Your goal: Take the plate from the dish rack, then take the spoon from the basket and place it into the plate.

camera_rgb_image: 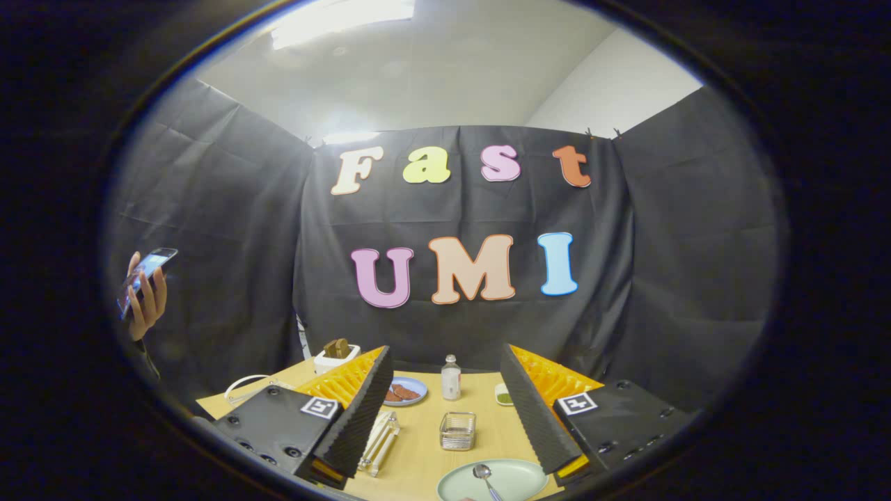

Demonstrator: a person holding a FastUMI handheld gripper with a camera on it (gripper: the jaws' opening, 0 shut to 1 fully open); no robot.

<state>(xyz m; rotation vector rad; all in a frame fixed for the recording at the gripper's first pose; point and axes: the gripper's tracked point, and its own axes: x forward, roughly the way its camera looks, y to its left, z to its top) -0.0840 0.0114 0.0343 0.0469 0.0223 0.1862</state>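
Green plate point(518, 479), seemingly metal spoon point(485, 479) inside

A wooden tabletop point(418, 459) carries a blue dish point(406, 391) with brown pieces on it, and just beside that a small clear bottle point(451, 378) with a white cap stands upright. A little white cup point(503, 394) of something green sits further along. At the far corner is a white box point(336, 358) holding a brown lump, near a white hoop point(243, 386). Off the table, a hand point(146, 299) holds up a phone point(145, 278).
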